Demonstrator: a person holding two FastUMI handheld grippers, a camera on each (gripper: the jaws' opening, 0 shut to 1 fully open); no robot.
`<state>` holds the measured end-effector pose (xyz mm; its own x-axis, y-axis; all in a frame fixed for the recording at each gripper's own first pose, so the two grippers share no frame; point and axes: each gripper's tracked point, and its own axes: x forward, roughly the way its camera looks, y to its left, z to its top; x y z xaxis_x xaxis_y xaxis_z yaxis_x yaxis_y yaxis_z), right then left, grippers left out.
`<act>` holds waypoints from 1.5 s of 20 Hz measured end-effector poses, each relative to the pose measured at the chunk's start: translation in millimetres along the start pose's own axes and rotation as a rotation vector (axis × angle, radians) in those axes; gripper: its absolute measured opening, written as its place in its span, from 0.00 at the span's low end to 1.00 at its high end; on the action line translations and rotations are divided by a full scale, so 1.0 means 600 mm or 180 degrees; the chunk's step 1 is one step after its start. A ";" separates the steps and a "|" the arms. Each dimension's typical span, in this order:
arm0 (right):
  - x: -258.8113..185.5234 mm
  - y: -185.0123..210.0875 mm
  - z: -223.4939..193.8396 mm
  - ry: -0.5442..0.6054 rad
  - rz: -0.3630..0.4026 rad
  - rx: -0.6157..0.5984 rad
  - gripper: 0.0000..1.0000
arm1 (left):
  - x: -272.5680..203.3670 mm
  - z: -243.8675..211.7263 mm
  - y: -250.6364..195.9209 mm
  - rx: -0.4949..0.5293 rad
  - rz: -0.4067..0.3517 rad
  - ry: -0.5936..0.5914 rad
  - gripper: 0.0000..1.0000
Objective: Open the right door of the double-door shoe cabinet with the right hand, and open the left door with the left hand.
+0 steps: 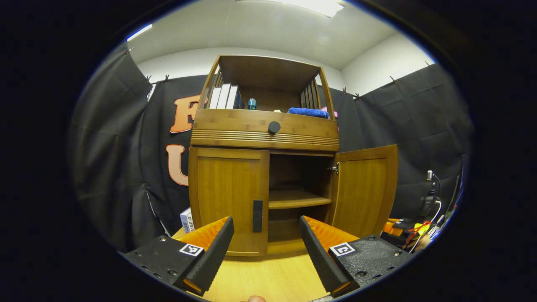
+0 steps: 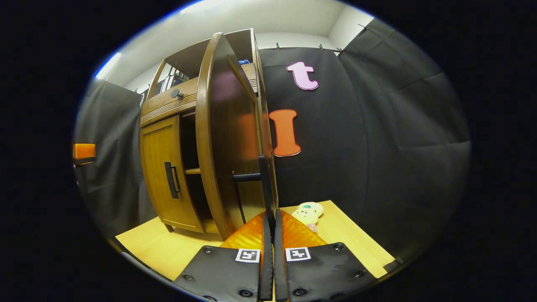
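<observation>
Since my right gripper (image 2: 268, 235) is clamped on the swung-out right door's handle (image 2: 265, 184), centre frame, I'd ease my spread left gripper (image 1: 266, 243) squarely onto the closed left door's handle (image 1: 257, 215), lower centre.

Bright, even overhead light. Blown-out white ceiling light panel (image 1: 319, 6) at top centre of the left gripper view; a thin bluish-white light strip (image 1: 139, 32) glows at upper left. Open brown wooden cabinet interior (image 1: 300, 176) sits in deep shadow, detail lost. Glossy swung-open brown wooden door (image 2: 230, 138) at centre of the right gripper view carries soft pinkish-orange reflections. Strong fisheye bowing toward the edges; blue fringing on the rim. Focus sharp throughout.
</observation>
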<state>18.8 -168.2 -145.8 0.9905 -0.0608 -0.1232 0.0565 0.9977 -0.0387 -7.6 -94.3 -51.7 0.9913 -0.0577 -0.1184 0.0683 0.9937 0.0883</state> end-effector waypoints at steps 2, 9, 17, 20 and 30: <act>-0.008 -0.008 -0.001 -0.0013 -0.0030 0.0001 0.09 | 0.019 -0.016 0.006 0.0006 0.0051 0.0026 0.92; -0.062 -0.053 0.021 -0.0173 -0.0327 0.0000 0.09 | 0.123 -0.101 0.034 0.0019 0.0255 0.0158 0.92; -0.092 -0.063 0.026 -0.0289 -0.0488 -0.0094 0.27 | 0.261 -0.187 0.050 -0.0141 0.0320 0.0301 0.94; -0.102 -0.072 0.026 -0.0337 -0.0529 -0.0116 0.50 | 0.302 -0.199 0.060 -0.0104 0.0347 0.0288 0.92; -0.110 -0.091 0.042 -0.0444 -0.0646 -0.0117 0.99 | 0.389 -0.236 0.048 0.0026 0.0271 0.0392 0.92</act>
<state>-46.2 -218.1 -110.5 0.9672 -0.2524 0.0287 0.2540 0.9634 -0.0852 209.7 -65.8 -217.1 0.9722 0.0396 -0.2306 -0.0141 0.9937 0.1112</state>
